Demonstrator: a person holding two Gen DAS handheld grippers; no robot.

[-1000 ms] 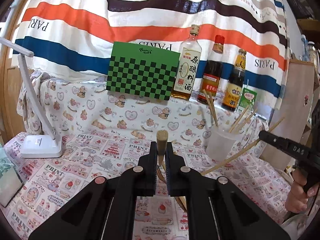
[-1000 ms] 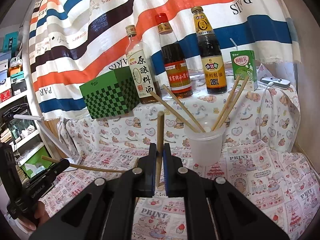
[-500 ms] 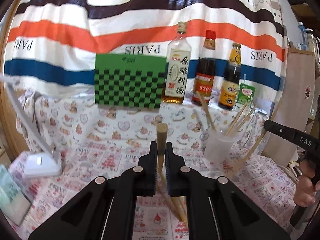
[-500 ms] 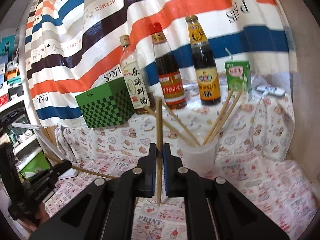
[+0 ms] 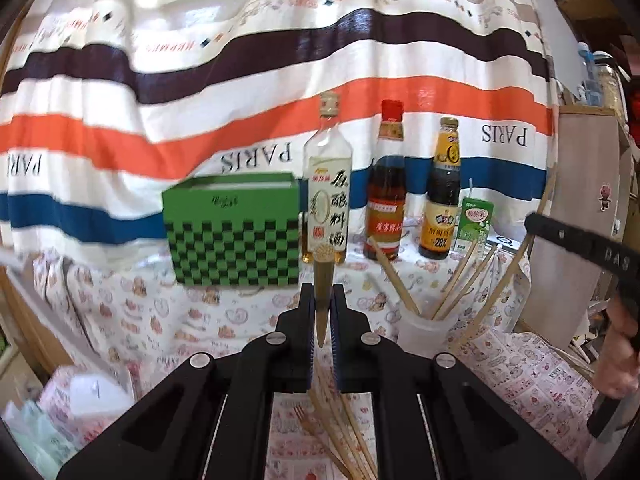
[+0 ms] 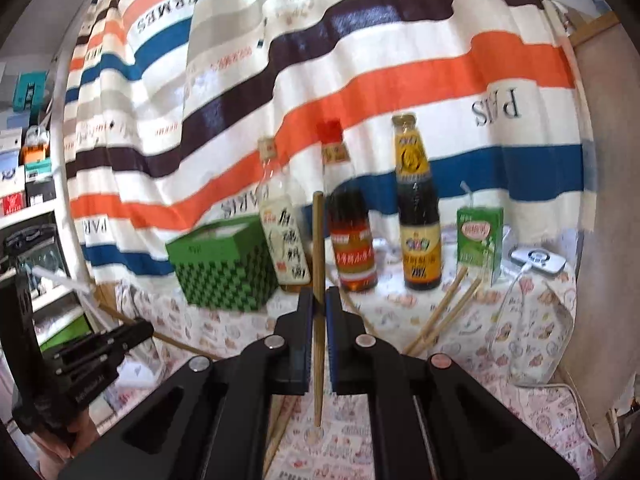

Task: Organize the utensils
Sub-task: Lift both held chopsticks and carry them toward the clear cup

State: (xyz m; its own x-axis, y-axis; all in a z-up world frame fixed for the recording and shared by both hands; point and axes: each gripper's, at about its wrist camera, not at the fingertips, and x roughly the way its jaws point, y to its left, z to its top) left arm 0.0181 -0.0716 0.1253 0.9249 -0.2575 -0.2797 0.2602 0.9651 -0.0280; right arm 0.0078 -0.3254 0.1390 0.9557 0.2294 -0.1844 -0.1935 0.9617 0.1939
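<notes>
The task is in the middle, I judge, not near its end. The left tongs (image 5: 323,312) are pressed together on a wooden utensil handle (image 5: 323,280), which stands almost upright between the jaws, with its round end above them and its lower part hidden behind the tongs; what kind of utensil it is I cannot tell. The right tongs (image 6: 319,312) are pinching one chopstick (image 6: 318,264), also upright, with its lower tip hanging free above the patterned worktop (image 6: 520,408). Both held pieces are in the air and not yet in any container. A translucent cup (image 5: 424,334) stands on the worktop to the right of the left tongs, and several chopsticks (image 5: 460,284) already lean inside it, so this part of the sorting looks done. Work remains: a loose bundle of chopsticks (image 5: 344,432) and a small fork (image 5: 302,420) lie flat on the worktop below the left tongs, and in the right view more sticks lie under the tongs too. I suppose that the two held pieces should go to the cup next, and then the lying ones must be collected one after another. The three bottles (image 5: 390,184), the green checked box (image 5: 234,232) and the small green carton (image 5: 474,224) stand at the back and seem not to be part of the job.
</notes>
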